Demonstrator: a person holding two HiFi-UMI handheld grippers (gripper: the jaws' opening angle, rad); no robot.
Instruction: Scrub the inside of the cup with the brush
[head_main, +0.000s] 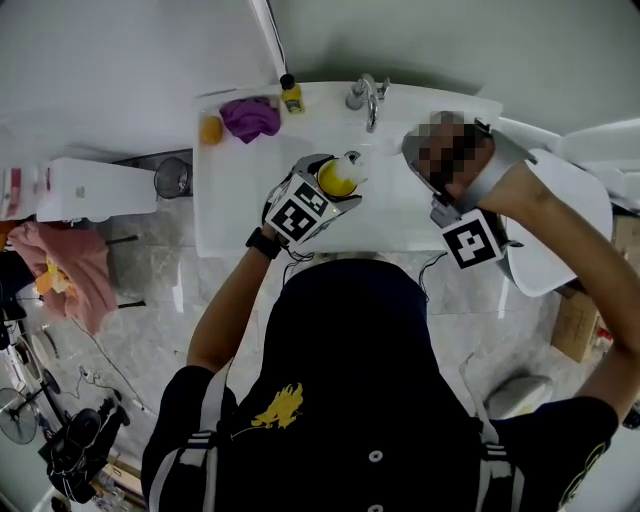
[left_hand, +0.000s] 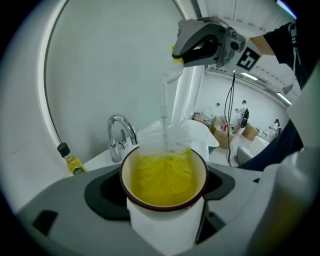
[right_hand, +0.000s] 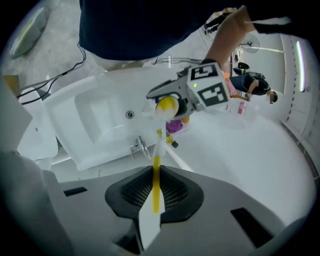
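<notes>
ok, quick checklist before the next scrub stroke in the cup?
1. Cup gripped by left gripper: ok, jaws press on both sides of its wall.
2. Brush held by right gripper: ok, jaws closed on the thin handle.
3. Bristles inside the cup: ok, most are below the rim and some stick out above it.
4. Cup over the sink: ok in the head view.
5. Bristles reaching the cup bottom: cannot tell, they hide it.
6. Water or soap in the cup: cannot tell.
</notes>
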